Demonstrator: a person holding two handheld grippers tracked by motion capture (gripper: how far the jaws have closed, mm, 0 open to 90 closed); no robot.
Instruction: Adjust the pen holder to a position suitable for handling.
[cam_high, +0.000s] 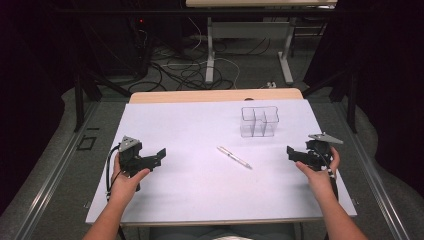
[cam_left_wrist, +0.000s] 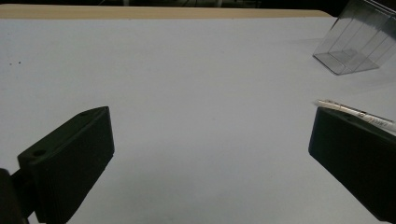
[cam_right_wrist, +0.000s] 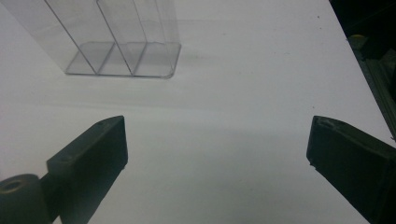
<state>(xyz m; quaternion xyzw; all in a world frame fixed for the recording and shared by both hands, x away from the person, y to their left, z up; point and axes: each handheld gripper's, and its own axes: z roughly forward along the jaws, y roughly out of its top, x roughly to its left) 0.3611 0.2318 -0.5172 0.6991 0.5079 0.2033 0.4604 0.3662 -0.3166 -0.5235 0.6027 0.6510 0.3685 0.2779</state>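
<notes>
Left claw (cam_high: 159, 156) and right claw (cam_high: 291, 153): both spread wide, nothing held, each in a hand at the near side edges of the bench (cam_high: 190, 200). Pen (cam_high: 234, 157) lies flat mid-bench between them, touching neither. Clear divided organizer (cam_high: 259, 121) stands upright, far right of the pen, well apart.

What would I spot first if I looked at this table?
Probably the two black grippers, the left gripper and the right gripper, one held in each hand near the table's side edges, both with jaws wide apart and empty. Between them a white pen lies flat on the white table. Behind the pen stands a clear organizer with empty compartments.
</notes>
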